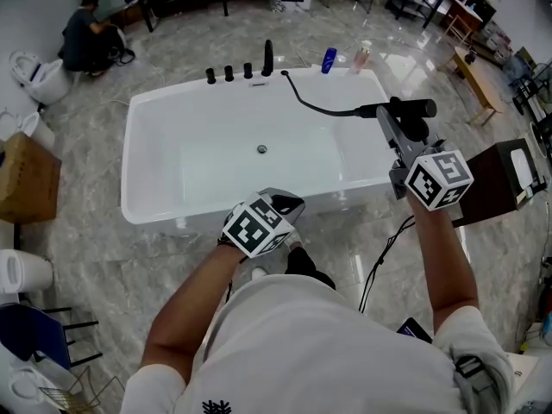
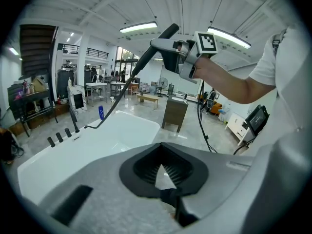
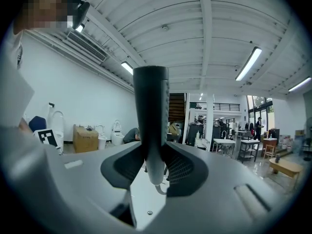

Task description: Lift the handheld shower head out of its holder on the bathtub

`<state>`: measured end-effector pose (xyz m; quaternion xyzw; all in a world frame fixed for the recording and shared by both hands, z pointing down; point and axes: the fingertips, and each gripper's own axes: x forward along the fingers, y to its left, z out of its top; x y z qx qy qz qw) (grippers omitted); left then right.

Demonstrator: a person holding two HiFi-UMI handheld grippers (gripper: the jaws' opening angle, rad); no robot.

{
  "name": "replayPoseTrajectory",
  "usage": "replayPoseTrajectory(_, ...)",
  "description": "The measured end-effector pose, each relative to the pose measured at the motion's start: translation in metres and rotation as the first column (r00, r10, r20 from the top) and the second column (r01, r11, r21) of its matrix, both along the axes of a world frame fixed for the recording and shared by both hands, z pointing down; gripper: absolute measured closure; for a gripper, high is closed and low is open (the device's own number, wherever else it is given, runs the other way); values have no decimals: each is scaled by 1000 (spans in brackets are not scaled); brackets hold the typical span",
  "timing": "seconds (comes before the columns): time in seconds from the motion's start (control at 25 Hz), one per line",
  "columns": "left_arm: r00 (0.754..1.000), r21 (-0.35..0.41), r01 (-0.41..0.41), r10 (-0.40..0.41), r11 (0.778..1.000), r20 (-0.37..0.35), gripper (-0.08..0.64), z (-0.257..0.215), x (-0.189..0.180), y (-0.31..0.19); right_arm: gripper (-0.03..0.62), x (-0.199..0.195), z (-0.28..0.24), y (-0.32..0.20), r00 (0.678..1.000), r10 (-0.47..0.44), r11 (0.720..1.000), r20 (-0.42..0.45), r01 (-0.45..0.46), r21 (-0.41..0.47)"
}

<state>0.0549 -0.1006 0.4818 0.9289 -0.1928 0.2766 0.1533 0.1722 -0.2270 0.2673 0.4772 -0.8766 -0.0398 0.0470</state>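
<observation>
The black handheld shower head (image 1: 405,109) hangs in the air over the right rim of the white bathtub (image 1: 147,158), clear of its upright black holder (image 1: 267,59) on the far rim. My right gripper (image 1: 392,117) is shut on its handle. In the right gripper view the handle (image 3: 151,121) stands upright between the pads (image 3: 183,167). The black hose (image 1: 323,107) trails from the far rim to the head. My left gripper (image 1: 283,200) hovers at the tub's near rim, shut and holding nothing (image 2: 163,172). The left gripper view shows the held shower head (image 2: 157,47) up high.
Three black knobs (image 1: 228,73) line the far rim beside the holder. A blue bottle (image 1: 329,59) and a pale bottle (image 1: 360,56) stand at the tub's far right corner. A dark cabinet (image 1: 504,179) is at right, a cardboard box (image 1: 26,175) at left, and a crouching person (image 1: 86,37) at far left.
</observation>
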Motion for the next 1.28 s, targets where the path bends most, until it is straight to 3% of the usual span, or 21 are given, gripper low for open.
replayPoseTrajectory(0.52,999,-9,51,-51,999,-8,552,-6,-13,-5,446,3,6,-2,1000,7,999,27,-6,-35)
replayPoseTrajectory(1.28,998,-27,62,-62,998,-7,552,1,-4,1,446,10,21,0,999,1,998,44,2,-60)
